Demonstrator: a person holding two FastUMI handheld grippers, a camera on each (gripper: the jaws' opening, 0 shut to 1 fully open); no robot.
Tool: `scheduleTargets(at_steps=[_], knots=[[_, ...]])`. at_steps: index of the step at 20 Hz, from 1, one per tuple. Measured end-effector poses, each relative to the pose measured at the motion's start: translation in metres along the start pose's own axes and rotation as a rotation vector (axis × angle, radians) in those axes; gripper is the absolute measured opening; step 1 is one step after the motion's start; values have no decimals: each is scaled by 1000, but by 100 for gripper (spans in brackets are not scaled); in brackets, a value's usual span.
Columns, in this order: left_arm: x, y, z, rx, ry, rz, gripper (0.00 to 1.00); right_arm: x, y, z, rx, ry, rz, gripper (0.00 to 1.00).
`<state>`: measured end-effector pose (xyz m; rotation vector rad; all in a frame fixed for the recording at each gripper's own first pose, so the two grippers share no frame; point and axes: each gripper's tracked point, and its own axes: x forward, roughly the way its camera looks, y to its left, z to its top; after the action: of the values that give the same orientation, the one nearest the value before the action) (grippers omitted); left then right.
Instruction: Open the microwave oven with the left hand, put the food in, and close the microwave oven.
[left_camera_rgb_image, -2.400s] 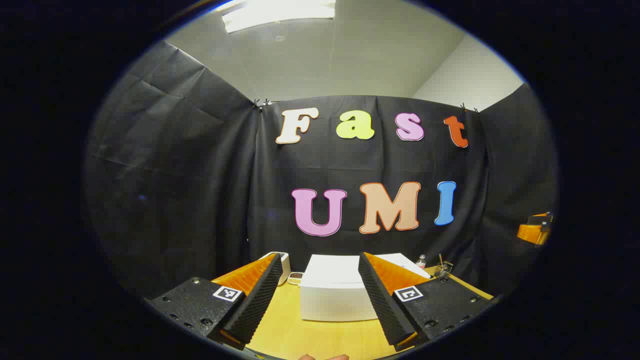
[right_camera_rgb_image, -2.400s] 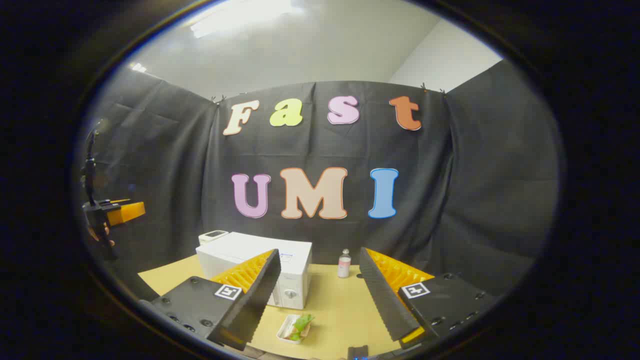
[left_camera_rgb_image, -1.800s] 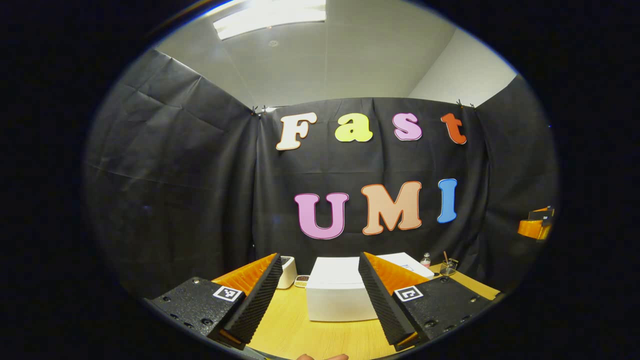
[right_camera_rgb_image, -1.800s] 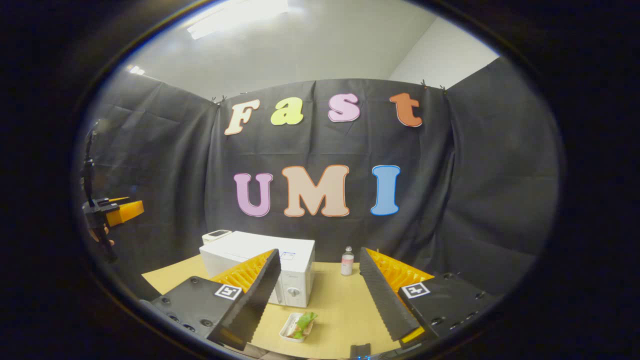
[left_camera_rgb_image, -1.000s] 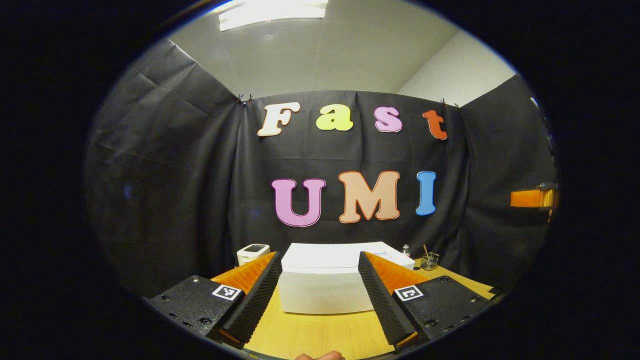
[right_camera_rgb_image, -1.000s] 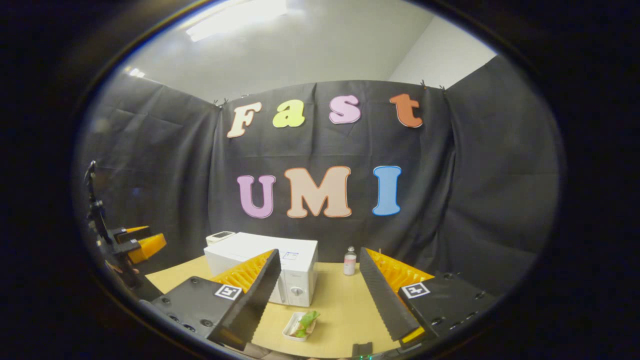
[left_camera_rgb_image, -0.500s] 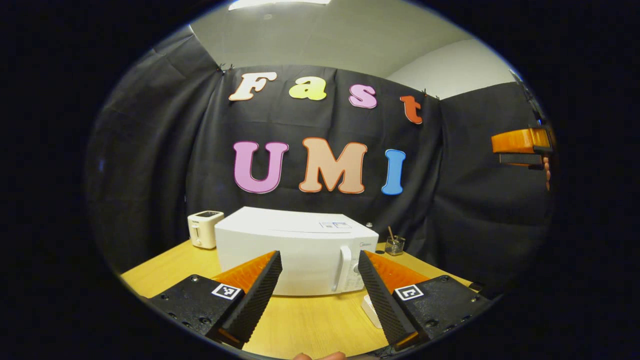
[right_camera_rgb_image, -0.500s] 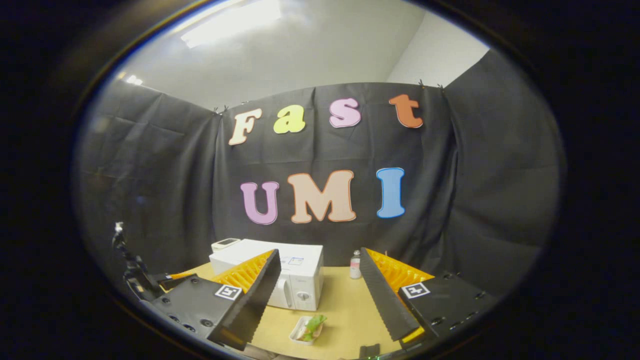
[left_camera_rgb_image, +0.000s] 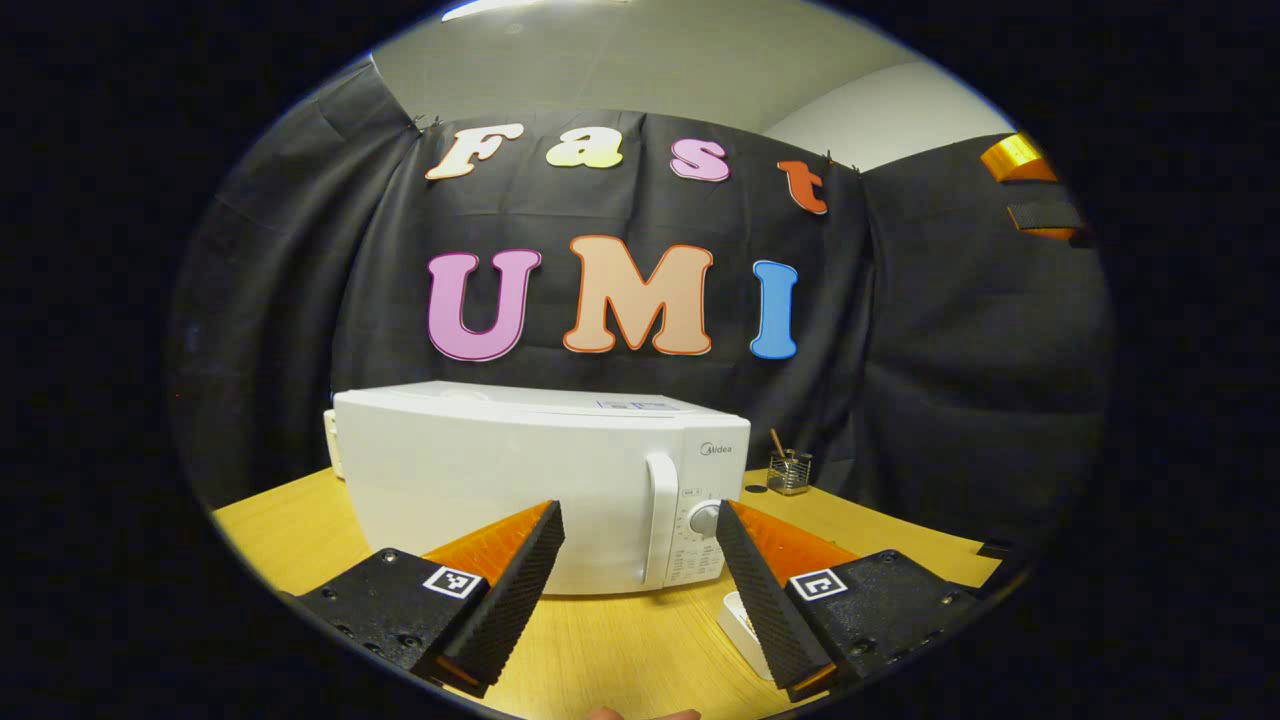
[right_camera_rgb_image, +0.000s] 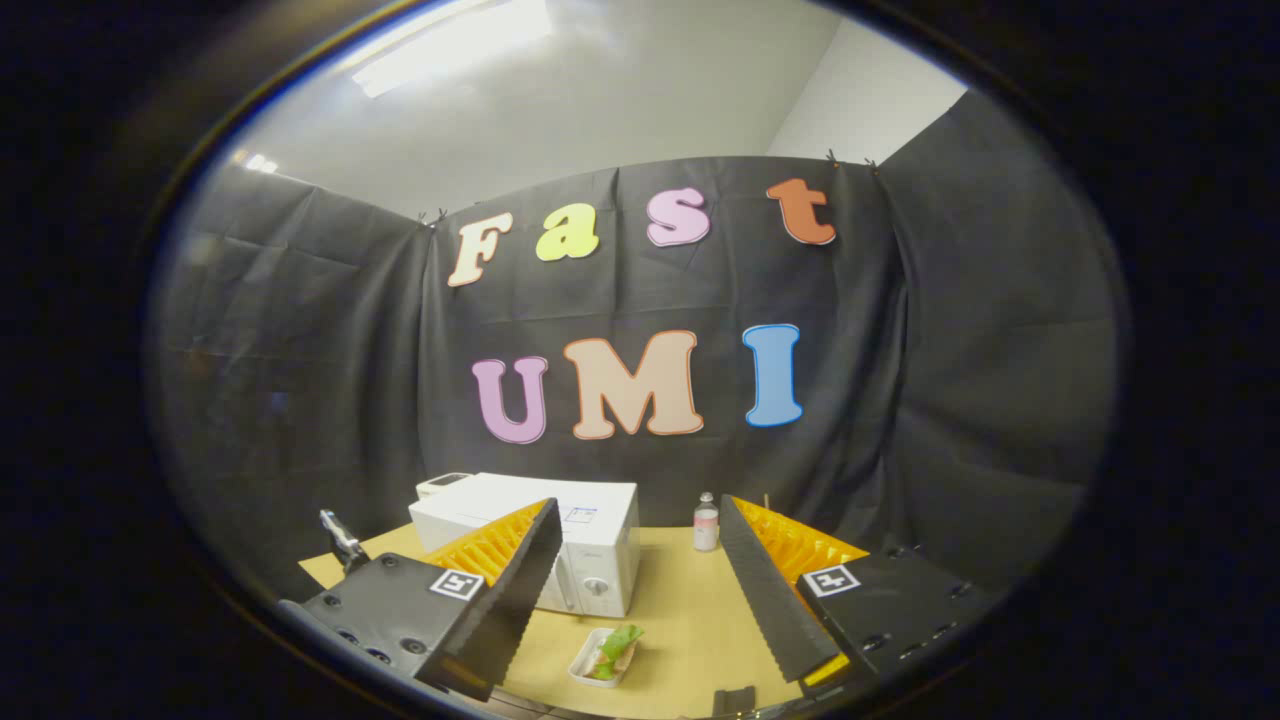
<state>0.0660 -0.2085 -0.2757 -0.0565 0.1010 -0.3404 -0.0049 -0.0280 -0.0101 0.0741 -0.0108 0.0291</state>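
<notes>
A white microwave (left_camera_rgb_image: 500, 470) stands on the wooden table, door shut, its vertical handle (left_camera_rgb_image: 655, 520) and control dial to the right. My left gripper (left_camera_rgb_image: 635, 590) is open, low in front of the door, the handle showing between its fingers a short way ahead. In the right gripper view the microwave (right_camera_rgb_image: 590, 545) sits farther off. A small white tray of food with green leaves (right_camera_rgb_image: 605, 655) lies on the table before it. My right gripper (right_camera_rgb_image: 635, 600) hangs open above the table, the tray below and between its fingers. The other gripper (left_camera_rgb_image: 1030, 190) shows high at the right edge.
A white toaster (left_camera_rgb_image: 330, 455) peeks out behind the microwave's left side. A glass holder with sticks (left_camera_rgb_image: 788, 472) stands at the back right, a small bottle (right_camera_rgb_image: 706, 522) next to the microwave. The food tray's corner (left_camera_rgb_image: 735, 615) lies by my left gripper's right finger.
My left gripper has dropped and moved in toward the microwave's front, which now looms larger with the handle between the fingers. The right gripper has barely shifted. Both stay open.
</notes>
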Motion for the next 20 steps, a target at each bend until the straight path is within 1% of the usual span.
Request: scheduleTargets(at_steps=[1,2,5,8,9,13,15,18,20], knots=[[10,-4,-5,2,-4,-6,96,-1,-4,-3,-5,-2,-9,99],[21,-6,-15,3,3,-7,96,-1,-6,-4,-8,-6,-9,96],[48,-7,-41,1,30,8,96,-4,-7,-13,-1,-1,1,96],[63,-4,-66,8,83,28,97,-6,-12,-15,16,-13,9,96],[68,-3,-71,14,93,31,95,-8,-15,-16,15,-17,7,96],[84,-1,-77,32,107,43,94,-7,-24,-26,-5,-16,-10,96],[91,-2,-82,32,117,43,94,-7,-21,-31,4,-6,0,96],[96,8,-83,38,108,83,93,-5,-22,-36,0,2,7,96],[101,11,-86,42,114,90,86,-5,-26,-39,-8,3,-1,96]])
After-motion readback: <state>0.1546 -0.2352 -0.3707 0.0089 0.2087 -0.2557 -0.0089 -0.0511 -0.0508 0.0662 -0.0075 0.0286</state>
